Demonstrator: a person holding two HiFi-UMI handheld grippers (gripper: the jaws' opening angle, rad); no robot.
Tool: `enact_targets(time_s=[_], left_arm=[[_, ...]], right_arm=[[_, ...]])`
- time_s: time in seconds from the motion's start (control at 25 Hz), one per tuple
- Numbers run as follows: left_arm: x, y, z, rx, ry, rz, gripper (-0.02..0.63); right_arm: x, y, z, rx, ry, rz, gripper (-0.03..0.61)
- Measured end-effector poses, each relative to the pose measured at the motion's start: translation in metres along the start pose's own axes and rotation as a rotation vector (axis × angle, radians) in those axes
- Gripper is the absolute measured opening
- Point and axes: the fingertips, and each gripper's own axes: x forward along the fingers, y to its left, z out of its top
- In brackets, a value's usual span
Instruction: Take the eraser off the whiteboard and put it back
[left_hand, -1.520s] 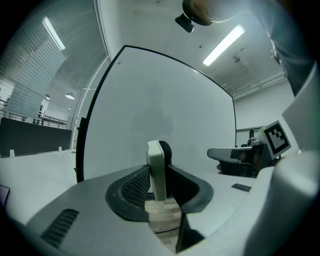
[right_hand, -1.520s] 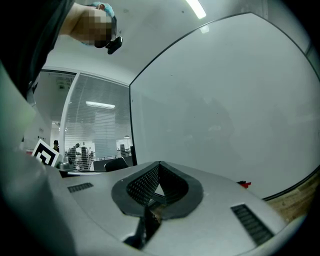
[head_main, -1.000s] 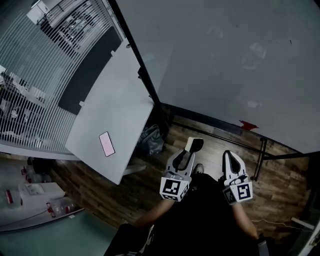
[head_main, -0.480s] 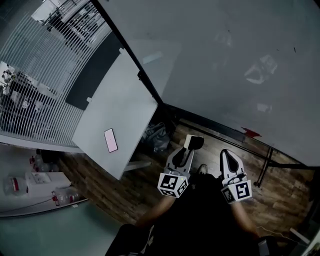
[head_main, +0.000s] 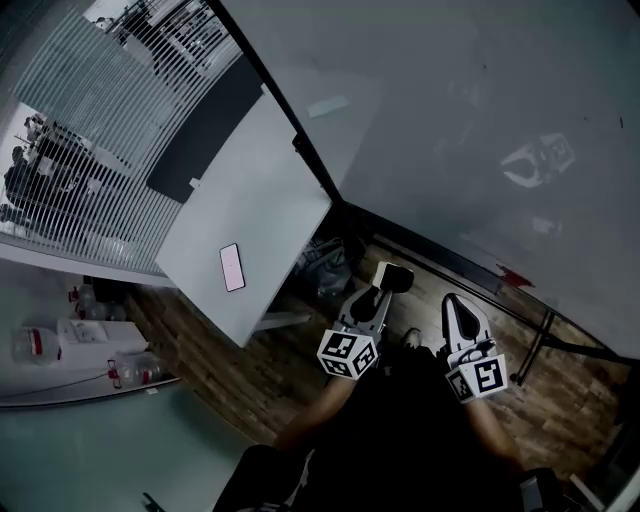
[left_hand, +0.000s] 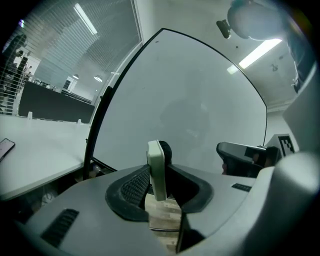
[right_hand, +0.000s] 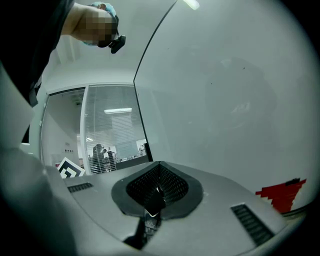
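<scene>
Wooden floor (head_main: 540, 400) fills the lower part of the head view, below the whiteboard (head_main: 480, 120). Compared with the frame a second ago, the white table (head_main: 250, 200) and the phone (head_main: 231, 267) lying on it sit higher and further right in the picture. The red mark (head_main: 515, 277) at the board's lower edge sits lower and further right. Both tools remain low in the picture, side by side and clear of the board.

- The left gripper (head_main: 383, 290) carries the eraser (head_main: 392, 276) at its jaw tips, as it did in both earlier frames. The eraser is off the board, above the floor.
- The right gripper (head_main: 456, 306) is just beside the left one, with its jaws drawn together.

Left gripper view:
- The jaws stand partly apart and are clamped on the eraser (left_hand: 156, 170).
- The eraser stands on edge between the pads, its pale back towards the left and its dark felt towards the right. It projects above the jaw tips.
- The whiteboard (left_hand: 190, 95) is ahead and is not touched.
- The table (left_hand: 35, 150) is at left and the right gripper (left_hand: 245, 156) at right.

Right gripper view:
- The right gripper (right_hand: 159, 182) has its ribbed pads meeting in a narrow V, with nothing between them.
- The whiteboard (right_hand: 230, 85) is ahead and to the right, with the red mark (right_hand: 282, 194) low on it.
- The left gripper's marker cube (right_hand: 70, 169) shows at left.
</scene>
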Motion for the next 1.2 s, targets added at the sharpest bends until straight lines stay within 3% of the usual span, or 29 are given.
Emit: enact_targets(time_s=[0.6, 0.72, 0.88, 1.2], left_arm=[[0.058, 0.081, -0.012, -0.164, 0.047, -0.043, 0.114], [0.073, 0.091, -0.019, -0.243, 0.066, -0.070, 0.114], [0.090, 0.109, -0.036, -0.428, 0.086, -0.101, 0.114], [0.101, 0.128, -0.060, -0.576, 0.110, -0.117, 0.114]], right_arm=[[0.066, -0.013, -0.006, -0.030, 0.018, -0.048, 0.015], [0.078, -0.017, -0.004, -0.021, 0.026, -0.071, 0.015], [0.091, -0.021, -0.007, -0.025, 0.041, -0.080, 0.015], [0.106, -0.025, -0.014, -0.038, 0.051, -0.066, 0.015]])
